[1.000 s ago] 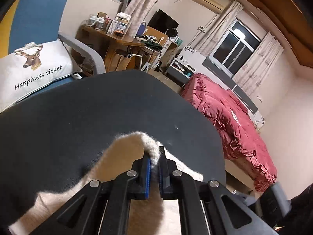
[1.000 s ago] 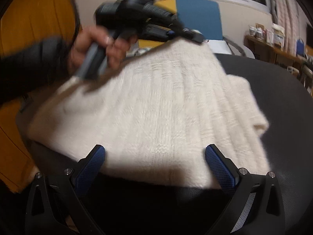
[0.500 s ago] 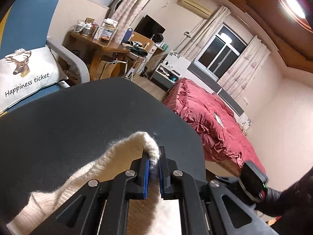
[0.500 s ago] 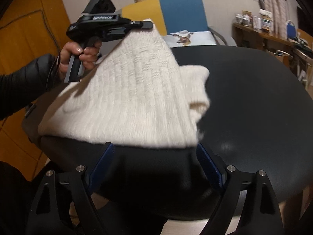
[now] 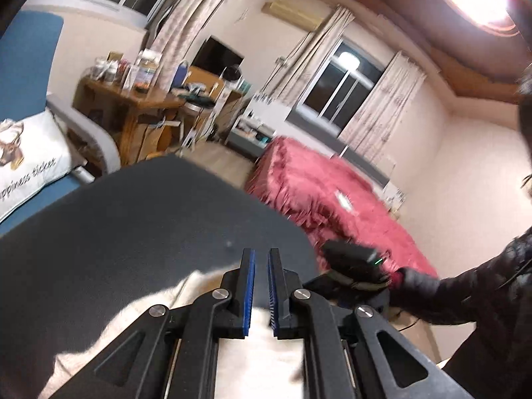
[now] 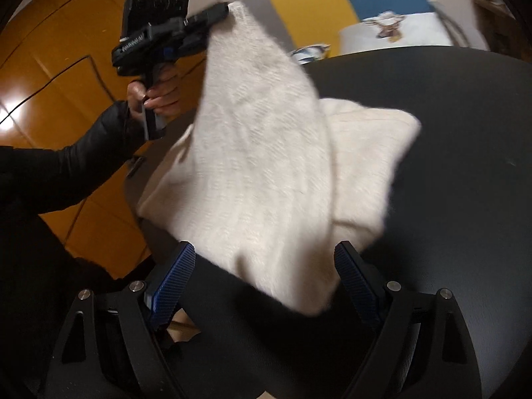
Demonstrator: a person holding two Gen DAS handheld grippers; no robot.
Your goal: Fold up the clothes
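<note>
white cushion [image 5: 31,163], partly cut "ppiness ticket" lettering

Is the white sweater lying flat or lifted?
Partly lifted: the left gripper holds one corner of the sweater up; the rest lies on the black table.

Left gripper [image 5: 261,259] is seen nearly closed above a dark table [image 5: 133,232]; white sweater [image 5: 259,349] lies beneath; red bed [image 5: 332,193] beyond.

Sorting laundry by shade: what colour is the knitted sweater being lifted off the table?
Cream white, a plain knit; the sweater shows best in the right wrist view.
</note>
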